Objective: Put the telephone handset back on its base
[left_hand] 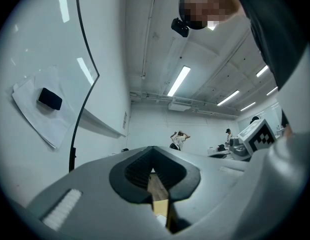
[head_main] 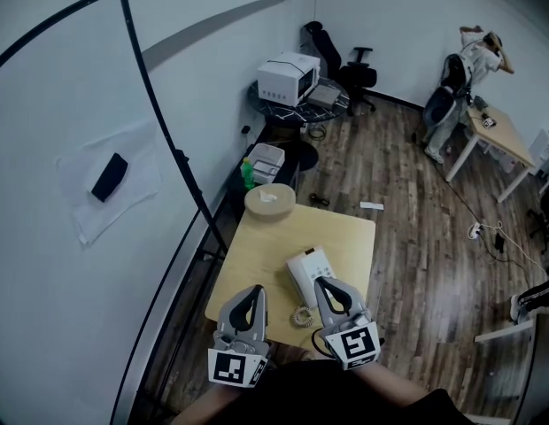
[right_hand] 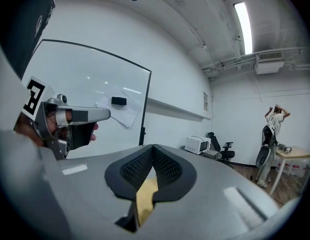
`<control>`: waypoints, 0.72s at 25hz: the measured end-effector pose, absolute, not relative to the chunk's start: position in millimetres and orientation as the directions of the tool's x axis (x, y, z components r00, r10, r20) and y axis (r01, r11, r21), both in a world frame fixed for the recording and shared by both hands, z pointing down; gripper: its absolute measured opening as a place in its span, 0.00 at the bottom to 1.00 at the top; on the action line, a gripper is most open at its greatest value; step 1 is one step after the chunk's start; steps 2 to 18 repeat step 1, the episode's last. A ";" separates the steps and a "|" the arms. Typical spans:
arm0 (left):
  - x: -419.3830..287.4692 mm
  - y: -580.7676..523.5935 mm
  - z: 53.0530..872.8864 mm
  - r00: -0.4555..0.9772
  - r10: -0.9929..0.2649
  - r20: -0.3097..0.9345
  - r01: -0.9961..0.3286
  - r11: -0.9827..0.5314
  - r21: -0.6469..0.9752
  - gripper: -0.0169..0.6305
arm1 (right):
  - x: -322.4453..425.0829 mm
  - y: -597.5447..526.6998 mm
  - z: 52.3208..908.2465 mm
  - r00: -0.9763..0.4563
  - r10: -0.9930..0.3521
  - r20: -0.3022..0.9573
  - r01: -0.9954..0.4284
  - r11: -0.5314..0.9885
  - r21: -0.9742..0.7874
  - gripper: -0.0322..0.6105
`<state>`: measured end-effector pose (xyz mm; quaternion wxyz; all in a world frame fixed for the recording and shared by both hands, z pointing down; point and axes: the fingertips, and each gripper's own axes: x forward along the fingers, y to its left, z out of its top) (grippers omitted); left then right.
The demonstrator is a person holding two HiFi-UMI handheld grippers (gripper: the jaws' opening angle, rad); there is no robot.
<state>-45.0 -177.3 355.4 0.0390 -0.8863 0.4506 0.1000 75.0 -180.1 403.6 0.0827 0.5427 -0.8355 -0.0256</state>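
**Operator:** How far along is the task?

**Guide:** The phone (head_main: 307,271) lies by the desk's (head_main: 257,251) right edge, toward your side, with its cord (head_main: 302,316) coiled at the near edge. The head view is too small to tell whether the handset sits on the base, so treat seating as unconfirmed.

**Operator:** And the claws?

**Guide:** Your left gripper (head_main: 254,292) and right gripper (head_main: 323,283) both have their jaws pressed together with nothing between them. The right one hangs over the phone's near end.

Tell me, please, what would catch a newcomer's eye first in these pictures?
Two grey claws fill the foreground, the left claw and right claw, both shut and empty. Ahead of them a white telephone sits on a wooden table, beside a big whiteboard.
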 end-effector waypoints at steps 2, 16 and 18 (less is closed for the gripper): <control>-45.2 -177.7 355.5 0.574 -0.791 -0.214 -0.806 -0.591 0.022 0.03 | 74.5 -180.5 403.8 -0.398 -0.911 0.110 -0.902 0.410 0.135 0.06; -45.2 -177.7 355.5 0.574 -0.791 -0.214 -0.806 -0.591 0.022 0.03 | 74.5 -180.5 403.8 -0.398 -0.911 0.110 -0.902 0.410 0.135 0.06; -45.2 -177.7 355.5 0.574 -0.791 -0.214 -0.806 -0.591 0.022 0.03 | 74.5 -180.5 403.8 -0.398 -0.911 0.110 -0.902 0.410 0.135 0.06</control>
